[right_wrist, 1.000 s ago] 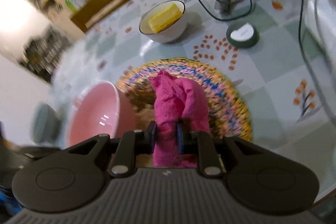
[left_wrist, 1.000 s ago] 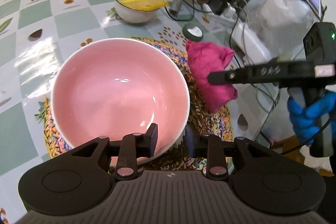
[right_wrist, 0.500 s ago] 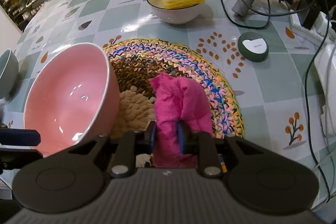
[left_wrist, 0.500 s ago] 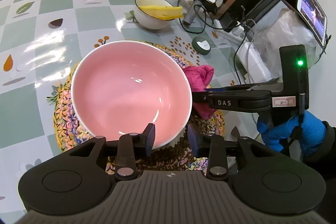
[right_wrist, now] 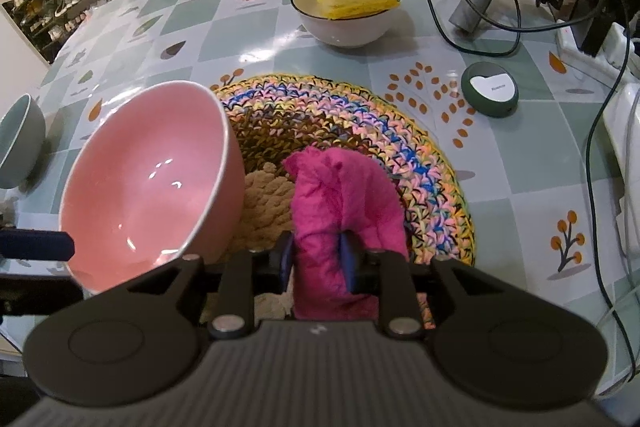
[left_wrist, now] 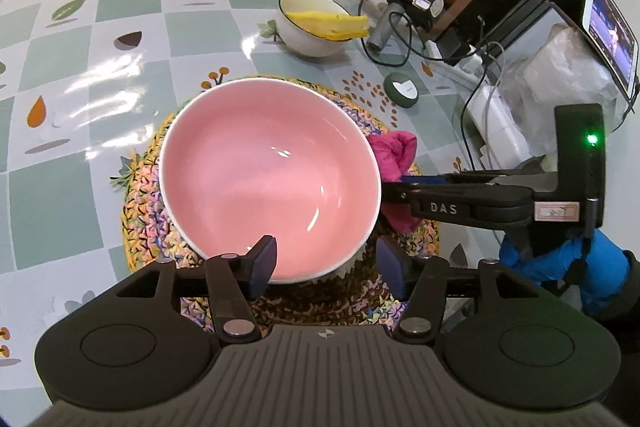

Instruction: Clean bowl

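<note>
Three bowls [right_wrist: 150, 183] (one pink), one cloth [right_wrist: 344, 203].

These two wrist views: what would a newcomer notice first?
The big pink bowl on the braided mat, its near rim between the left gripper's open jaws. Beside it, a magenta cloth pinched in the right gripper.

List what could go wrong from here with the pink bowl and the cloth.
1. The left gripper has just been opening around the pink bowl, which sits tilted on the woven mat; unheld, it may rock or slide.
2. The right gripper pinches the pink cloth near one end only, so it might slip out while wiping.
</note>
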Tool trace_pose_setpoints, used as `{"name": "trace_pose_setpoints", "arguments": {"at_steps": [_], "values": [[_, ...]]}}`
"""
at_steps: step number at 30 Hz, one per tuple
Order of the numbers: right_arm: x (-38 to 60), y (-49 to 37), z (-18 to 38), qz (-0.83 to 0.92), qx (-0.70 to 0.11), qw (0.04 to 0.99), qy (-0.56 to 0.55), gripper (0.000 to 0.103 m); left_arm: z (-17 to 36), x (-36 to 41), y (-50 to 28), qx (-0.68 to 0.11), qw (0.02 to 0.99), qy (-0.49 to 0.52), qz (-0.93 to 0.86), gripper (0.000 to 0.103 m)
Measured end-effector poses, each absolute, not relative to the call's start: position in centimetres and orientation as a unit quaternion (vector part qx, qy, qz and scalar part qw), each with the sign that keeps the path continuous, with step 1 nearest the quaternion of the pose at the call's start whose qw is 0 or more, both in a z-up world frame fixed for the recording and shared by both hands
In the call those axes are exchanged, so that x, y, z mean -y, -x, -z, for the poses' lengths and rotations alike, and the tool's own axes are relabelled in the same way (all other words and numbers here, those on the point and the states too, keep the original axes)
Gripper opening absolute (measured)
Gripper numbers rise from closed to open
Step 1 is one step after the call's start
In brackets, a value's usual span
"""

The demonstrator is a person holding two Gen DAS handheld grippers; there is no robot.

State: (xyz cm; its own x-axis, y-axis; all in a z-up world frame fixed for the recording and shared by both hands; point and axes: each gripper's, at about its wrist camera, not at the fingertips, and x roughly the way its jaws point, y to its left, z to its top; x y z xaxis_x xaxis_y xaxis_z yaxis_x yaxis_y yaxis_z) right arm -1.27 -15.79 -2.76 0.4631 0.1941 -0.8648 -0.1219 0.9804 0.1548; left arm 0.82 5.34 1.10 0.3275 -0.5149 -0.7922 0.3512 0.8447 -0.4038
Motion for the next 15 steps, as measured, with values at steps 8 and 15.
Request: {"name": "trace_pose_setpoints", "arguments": {"at_steps": [8,15], "values": [[15.5,3.0,0.9,-0.100,-0.486,0.867,-0.041,0.045,-1.5,-4.9,-0.7,-0.508,0.817,0.056,0.265,0.065],[15.4,4.1,-0.1,-0.097,-0.472,0.876,-0.034,0.049,-1.6,-4.5,-0.6,-0.509,0.818,0.039,0.264,0.066]]}}
